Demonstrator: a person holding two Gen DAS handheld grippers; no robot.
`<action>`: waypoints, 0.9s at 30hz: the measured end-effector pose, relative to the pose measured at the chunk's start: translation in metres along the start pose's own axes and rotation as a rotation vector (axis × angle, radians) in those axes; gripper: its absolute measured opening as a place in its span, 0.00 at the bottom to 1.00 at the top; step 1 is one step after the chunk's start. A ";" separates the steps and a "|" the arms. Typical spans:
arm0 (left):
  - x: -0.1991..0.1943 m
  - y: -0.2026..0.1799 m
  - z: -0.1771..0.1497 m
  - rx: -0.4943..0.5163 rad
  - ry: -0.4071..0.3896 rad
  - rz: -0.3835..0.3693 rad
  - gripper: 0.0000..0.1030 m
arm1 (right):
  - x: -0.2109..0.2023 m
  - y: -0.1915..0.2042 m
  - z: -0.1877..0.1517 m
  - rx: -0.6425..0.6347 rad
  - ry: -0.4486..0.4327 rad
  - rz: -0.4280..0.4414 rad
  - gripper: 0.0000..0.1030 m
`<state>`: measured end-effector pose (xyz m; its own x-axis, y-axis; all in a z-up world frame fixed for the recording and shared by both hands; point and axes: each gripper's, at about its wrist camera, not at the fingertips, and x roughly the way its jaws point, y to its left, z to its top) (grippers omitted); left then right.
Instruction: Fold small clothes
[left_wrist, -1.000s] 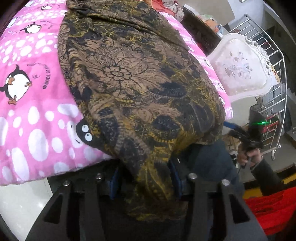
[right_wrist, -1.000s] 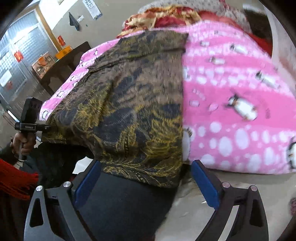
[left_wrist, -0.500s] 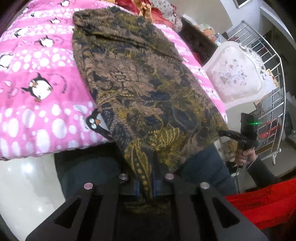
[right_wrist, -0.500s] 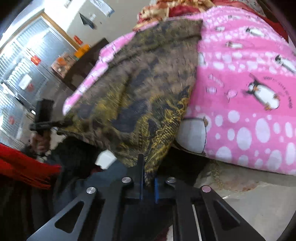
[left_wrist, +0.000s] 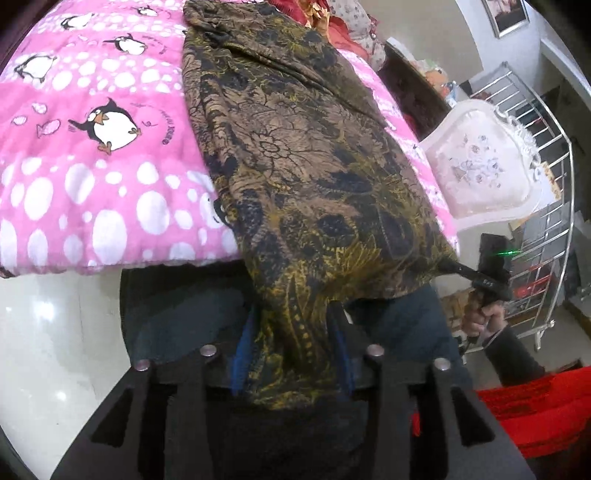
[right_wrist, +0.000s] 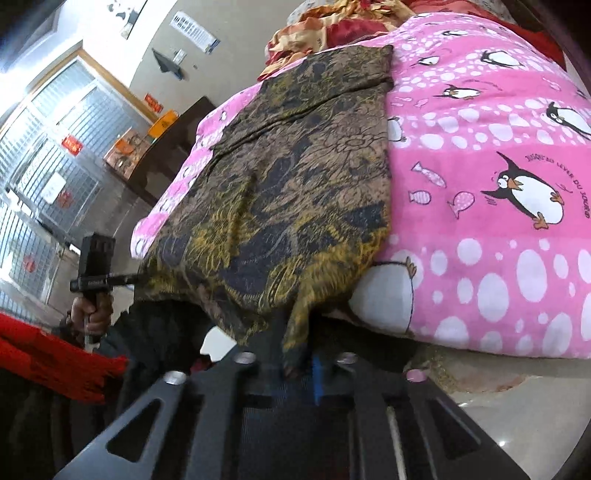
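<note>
A brown garment with black and gold floral print (left_wrist: 295, 155) lies lengthwise on a pink penguin blanket (left_wrist: 92, 177), its near hem pulled off the bed edge. My left gripper (left_wrist: 291, 347) has the hem's left corner bunched between its blue pads (left_wrist: 240, 354), jaws partly apart around the thick cloth. My right gripper (right_wrist: 299, 365) is shut tight on the other hem corner (right_wrist: 295, 332). Each gripper shows in the other's view: the right one (left_wrist: 491, 273) and the left one (right_wrist: 96, 273), both at the hem corners.
The bed edge drops to a pale glossy floor (left_wrist: 55, 350). A white ornate chair (left_wrist: 484, 170) and a metal rack (left_wrist: 546, 206) stand right of the bed. A dark cabinet (right_wrist: 166, 147) and barred windows (right_wrist: 44, 166) lie beyond. My red sleeve (right_wrist: 44, 362) is near.
Both grippers closed on the hem corners and drew the garment toward me off the bed edge. The left jaws then spread a little around the bunched cloth.
</note>
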<state>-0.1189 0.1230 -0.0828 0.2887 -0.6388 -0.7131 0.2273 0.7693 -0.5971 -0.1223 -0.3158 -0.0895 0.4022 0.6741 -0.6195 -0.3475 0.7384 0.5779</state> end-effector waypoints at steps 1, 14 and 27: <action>0.000 0.001 0.000 -0.003 -0.003 -0.003 0.36 | 0.001 0.000 0.001 0.001 -0.001 0.001 0.31; -0.036 -0.019 0.006 0.083 -0.095 -0.023 0.07 | -0.035 0.044 0.008 -0.133 -0.059 0.010 0.06; -0.175 -0.078 -0.005 0.294 -0.269 -0.158 0.07 | -0.179 0.151 0.034 -0.359 -0.384 0.063 0.05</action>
<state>-0.1918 0.1750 0.0871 0.4526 -0.7536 -0.4767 0.5322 0.6572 -0.5337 -0.2183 -0.3260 0.1266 0.6289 0.7123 -0.3117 -0.6220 0.7014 0.3481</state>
